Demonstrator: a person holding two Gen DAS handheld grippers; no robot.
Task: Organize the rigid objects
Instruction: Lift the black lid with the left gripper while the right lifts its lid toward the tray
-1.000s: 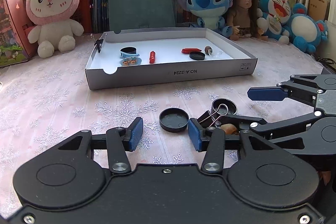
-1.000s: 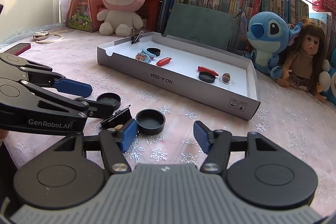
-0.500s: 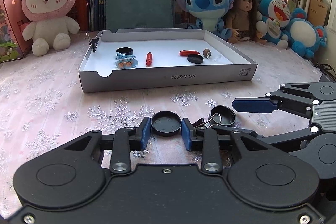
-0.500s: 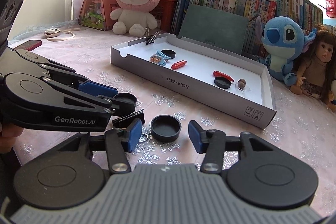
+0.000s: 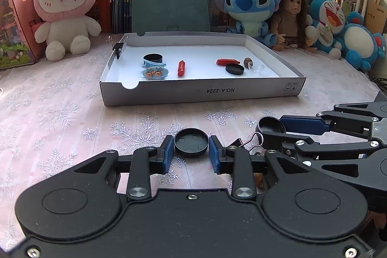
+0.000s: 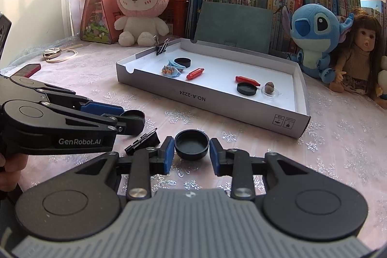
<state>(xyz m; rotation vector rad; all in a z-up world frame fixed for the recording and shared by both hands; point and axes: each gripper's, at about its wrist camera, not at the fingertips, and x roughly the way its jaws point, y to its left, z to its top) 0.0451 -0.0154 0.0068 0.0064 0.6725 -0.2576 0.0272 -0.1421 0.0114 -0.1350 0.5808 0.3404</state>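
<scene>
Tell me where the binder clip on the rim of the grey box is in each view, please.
Left wrist view: the binder clip is upper left of centre, on the far left corner of the box.
Right wrist view: it is above centre, slightly left, on the same corner.
Shared landmark: the pink rabbit plush behind that corner.

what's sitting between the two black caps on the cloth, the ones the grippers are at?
A black binder clip, lying on the tablecloth between the left cap and the right cap; clearest in the right wrist view.

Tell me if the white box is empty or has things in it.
Not empty: the white box holds two black lids, two red sticks, a blue trinket and a brown nut, with much floor bare.
</scene>
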